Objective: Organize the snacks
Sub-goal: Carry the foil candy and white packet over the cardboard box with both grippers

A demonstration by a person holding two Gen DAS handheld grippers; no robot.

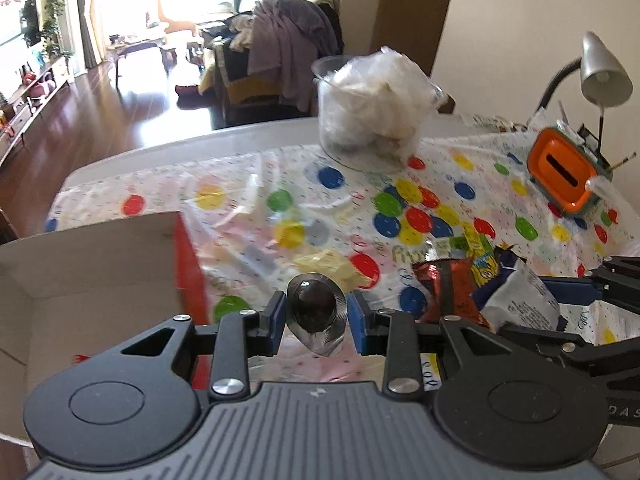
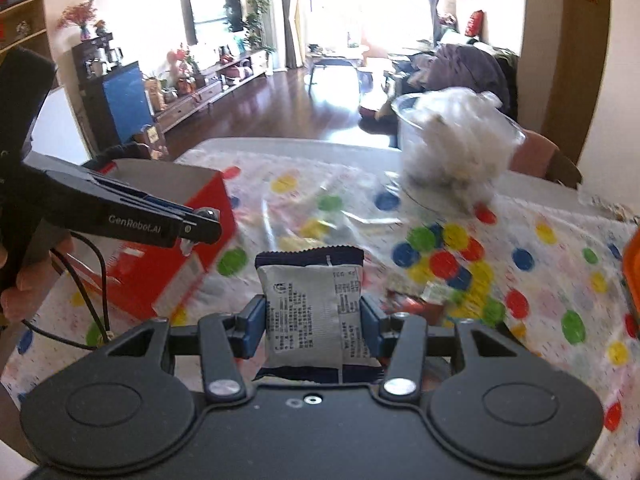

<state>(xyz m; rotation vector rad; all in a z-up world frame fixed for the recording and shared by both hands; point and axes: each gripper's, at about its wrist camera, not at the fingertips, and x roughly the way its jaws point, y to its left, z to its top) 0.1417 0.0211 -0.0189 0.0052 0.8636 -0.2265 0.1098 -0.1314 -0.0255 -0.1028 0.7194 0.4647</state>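
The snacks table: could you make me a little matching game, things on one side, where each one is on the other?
Things:
1. dark oval snack
2. white snack packet
3. clear jar
4. red cardboard box

Places:
A. at the table's far edge, stuffed with white wrappers
B. between the pads of the right hand-held gripper
C. open-topped, on the table's left side
D. between the pads of the left hand-held gripper

Pairs: 1-D, 2-B, 3-A, 4-C

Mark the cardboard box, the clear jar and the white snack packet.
cardboard box (image 2: 188, 216), right wrist view, red outer side
clear jar (image 1: 368, 136), left wrist view, front wall
white snack packet (image 2: 312, 308), right wrist view, printed back
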